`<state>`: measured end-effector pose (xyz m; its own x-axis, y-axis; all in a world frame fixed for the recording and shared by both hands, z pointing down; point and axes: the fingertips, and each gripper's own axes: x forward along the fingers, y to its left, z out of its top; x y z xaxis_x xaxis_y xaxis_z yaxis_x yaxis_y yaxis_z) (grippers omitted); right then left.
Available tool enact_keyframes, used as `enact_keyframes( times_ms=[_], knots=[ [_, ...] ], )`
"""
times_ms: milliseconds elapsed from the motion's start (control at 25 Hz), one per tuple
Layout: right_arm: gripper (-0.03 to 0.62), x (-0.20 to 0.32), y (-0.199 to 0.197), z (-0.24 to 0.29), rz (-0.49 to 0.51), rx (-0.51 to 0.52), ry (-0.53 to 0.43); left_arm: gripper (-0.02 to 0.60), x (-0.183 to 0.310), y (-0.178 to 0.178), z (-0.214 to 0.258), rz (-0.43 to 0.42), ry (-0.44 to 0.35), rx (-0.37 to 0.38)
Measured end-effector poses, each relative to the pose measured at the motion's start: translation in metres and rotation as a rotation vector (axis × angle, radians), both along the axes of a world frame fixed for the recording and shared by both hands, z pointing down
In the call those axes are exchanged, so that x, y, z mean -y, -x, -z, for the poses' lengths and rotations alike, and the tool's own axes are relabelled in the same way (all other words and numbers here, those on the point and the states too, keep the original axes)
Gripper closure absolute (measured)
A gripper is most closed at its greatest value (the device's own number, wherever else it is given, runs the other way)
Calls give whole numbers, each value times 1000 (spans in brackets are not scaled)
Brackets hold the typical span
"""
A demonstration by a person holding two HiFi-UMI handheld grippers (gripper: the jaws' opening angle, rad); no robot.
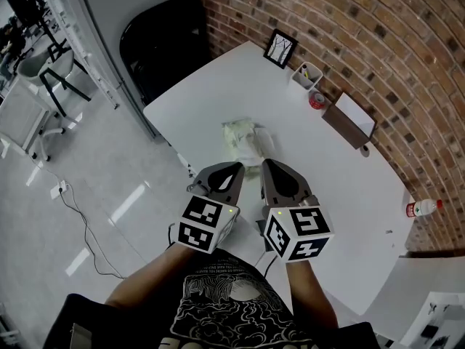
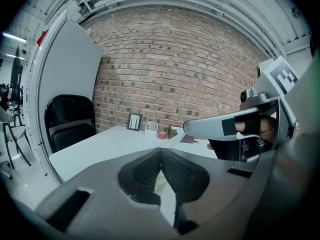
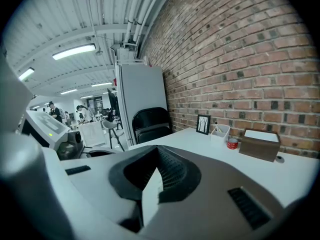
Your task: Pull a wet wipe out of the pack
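On the white surface point(image 1: 211, 86) the wet wipe pack point(image 1: 244, 141) lies flat, pale and crinkled, its long axis running away from the person. It sits just ahead of the left gripper point(image 1: 228, 174) and right gripper point(image 1: 275, 173), about equally near both, whose fingers are clenched on nothing

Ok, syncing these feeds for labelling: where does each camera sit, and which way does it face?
Head view: on the person's head, looking steeply down at the table and wipe pack; both forearms, left claw, right claw show.
Left gripper view: on the left claw, facing the brick wall across the table; own shut jaws below, right claw at right.
Right gripper view: on the right claw, facing the wall and black chair; own shut jaws below, left claw at left.
Shared: both gripper views show the picture frame.
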<state>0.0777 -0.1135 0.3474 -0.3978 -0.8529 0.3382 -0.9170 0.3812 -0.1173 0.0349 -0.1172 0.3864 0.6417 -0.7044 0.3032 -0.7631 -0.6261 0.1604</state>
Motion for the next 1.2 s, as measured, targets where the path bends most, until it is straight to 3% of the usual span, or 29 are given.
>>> enact_keyframes(
  times_ms=[600,1200],
  knots=[
    [580,-35,7,16,18,23,-50,569,-35,14,16,38,-30,2],
    [580,-85,19,5,13,36,-36,569,-82,18,17,16,-28,0]
  ],
)
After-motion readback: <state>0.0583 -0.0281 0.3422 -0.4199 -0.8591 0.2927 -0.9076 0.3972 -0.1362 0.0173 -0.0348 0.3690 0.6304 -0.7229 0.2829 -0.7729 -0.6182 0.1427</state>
